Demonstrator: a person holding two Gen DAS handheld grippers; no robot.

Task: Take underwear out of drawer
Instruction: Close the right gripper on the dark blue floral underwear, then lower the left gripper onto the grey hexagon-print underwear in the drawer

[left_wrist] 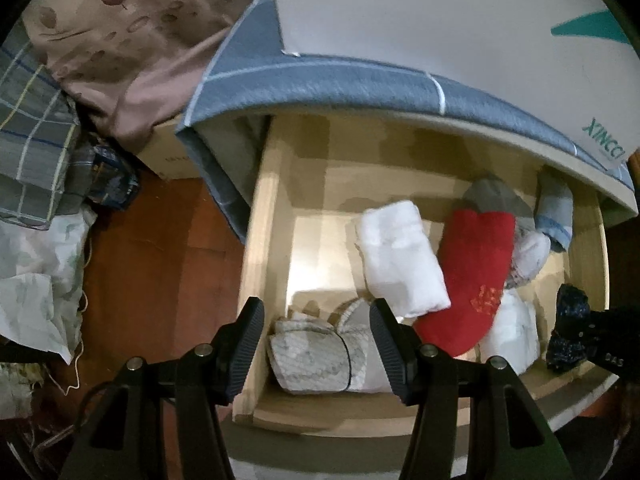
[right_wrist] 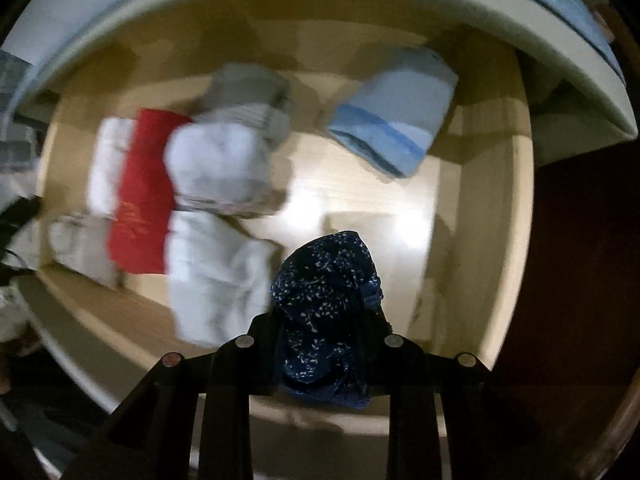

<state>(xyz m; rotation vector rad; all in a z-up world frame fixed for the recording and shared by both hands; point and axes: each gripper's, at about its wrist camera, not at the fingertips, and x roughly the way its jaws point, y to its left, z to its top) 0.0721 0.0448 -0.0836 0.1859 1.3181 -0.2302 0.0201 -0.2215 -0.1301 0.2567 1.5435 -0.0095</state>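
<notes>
Now right gripper (right_wrist: 325, 344) fingers clamped on underwear (right_wrist: 326, 300) — navy, white-speckled, bunched; left gripper (left_wrist: 316, 344) fingers half-open, empty.

One drawer (left_wrist: 588, 248) holds folded garments: one red roll (left_wrist: 472, 272), three white ones (left_wrist: 404, 256), one grey (left_wrist: 492, 196), one pale blue (right_wrist: 394, 120), one cream patterned bundle (left_wrist: 312, 360). One dark navy speckled piece (right_wrist: 326, 300). Two grippers (left_wrist: 316, 344).
</notes>
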